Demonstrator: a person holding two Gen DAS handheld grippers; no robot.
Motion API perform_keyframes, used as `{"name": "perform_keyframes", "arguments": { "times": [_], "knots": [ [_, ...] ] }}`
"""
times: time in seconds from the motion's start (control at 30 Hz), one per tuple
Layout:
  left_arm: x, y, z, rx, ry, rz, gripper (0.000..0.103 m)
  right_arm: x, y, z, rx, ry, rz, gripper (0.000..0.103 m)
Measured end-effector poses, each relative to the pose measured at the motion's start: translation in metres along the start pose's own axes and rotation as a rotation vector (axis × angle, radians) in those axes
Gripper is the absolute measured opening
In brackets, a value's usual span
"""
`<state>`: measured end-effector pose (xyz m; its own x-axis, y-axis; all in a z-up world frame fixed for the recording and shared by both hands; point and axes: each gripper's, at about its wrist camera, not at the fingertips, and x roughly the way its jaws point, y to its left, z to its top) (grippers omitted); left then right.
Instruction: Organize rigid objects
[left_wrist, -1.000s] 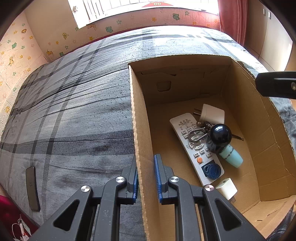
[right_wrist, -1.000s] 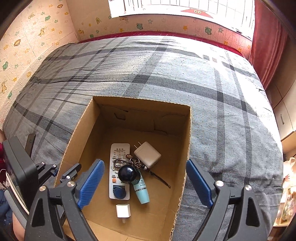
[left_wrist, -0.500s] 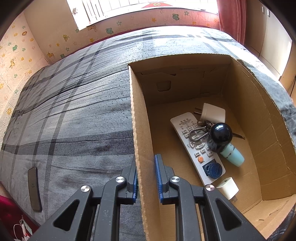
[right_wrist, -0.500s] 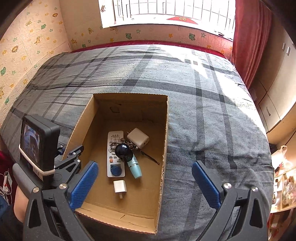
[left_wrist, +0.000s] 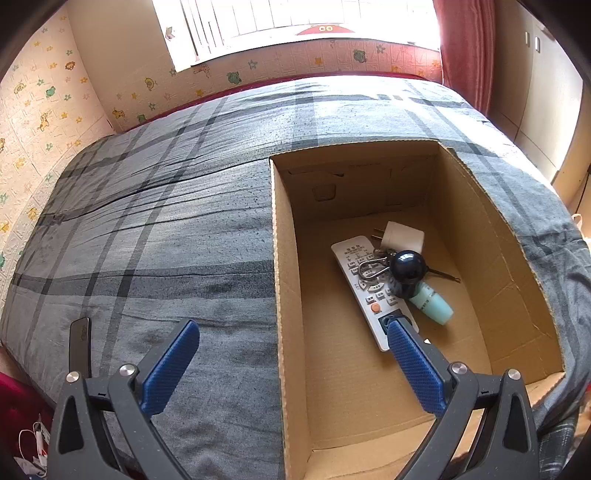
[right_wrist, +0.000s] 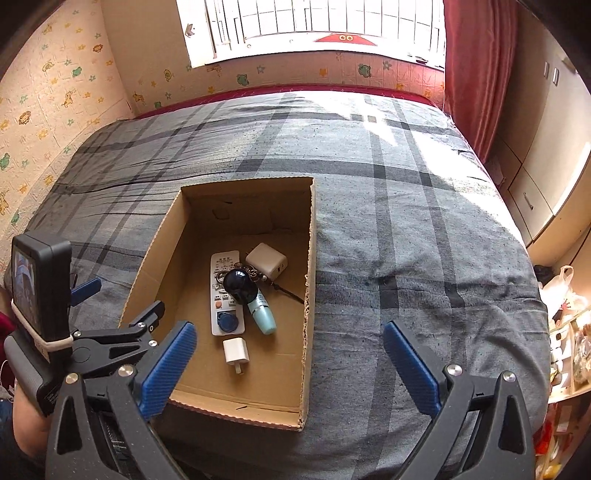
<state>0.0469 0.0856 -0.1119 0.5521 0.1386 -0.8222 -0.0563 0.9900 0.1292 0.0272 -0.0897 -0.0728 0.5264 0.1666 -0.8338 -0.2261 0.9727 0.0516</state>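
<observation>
A second ago the left gripper (left_wrist: 291, 350) was clamped on the left wall of the cardboard box (left_wrist: 282, 258); its jaws have just been opening and now stand wide apart, straddling that wall without touching it, one blue pad over the blanket, the other over the box floor. The right gripper (right_wrist: 288, 354) has drawn back from the box, so the whole box now shows in its view; its jaws stand wide apart with nothing between them, one pad over the box's near left corner, the other over the bed. One grey plaid bed (right_wrist: 406, 221) carries the one open box, its long axis running from the near edge toward the window. Inside lie one white remote (right_wrist: 223, 291), lengthwise along the box, its button end nearer; two white plug adapters, the larger (right_wrist: 266, 260) at the far end and the smaller (right_wrist: 236, 350) nearest; one mint tube (right_wrist: 263, 315), angled across the remote's side; one dark ball (right_wrist: 239, 282) on a key ring, resting on the remote. One dark phone (left_wrist: 79, 345) lies on the blanket's left edge.
</observation>
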Motion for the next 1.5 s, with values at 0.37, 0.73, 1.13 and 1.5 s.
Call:
{"name": "perform_keyframes", "arguments": {
  "times": [0.37,0.73,1.13,1.5],
  "knots": [
    [-0.063,-0.031,-0.018,0.057,-0.067,0.054,0.103,-0.023,-0.006,-0.013,0.014,-0.049,0.012,0.103],
    [-0.110,-0.036,-0.030,-0.021,-0.115,-0.003,0.103,-0.054,-0.004,-0.024,0.000,-0.102,-0.001,0.103],
    [-0.137,-0.045,-0.045,-0.019,-0.163,-0.004,0.103,-0.076,0.002,-0.039,-0.025,-0.145,0.002,0.103],
    [-0.147,-0.047,-0.051,-0.038,-0.182,-0.020,0.103,-0.082,0.001,-0.050,-0.027,-0.153,0.010,0.103]
  ]
}}
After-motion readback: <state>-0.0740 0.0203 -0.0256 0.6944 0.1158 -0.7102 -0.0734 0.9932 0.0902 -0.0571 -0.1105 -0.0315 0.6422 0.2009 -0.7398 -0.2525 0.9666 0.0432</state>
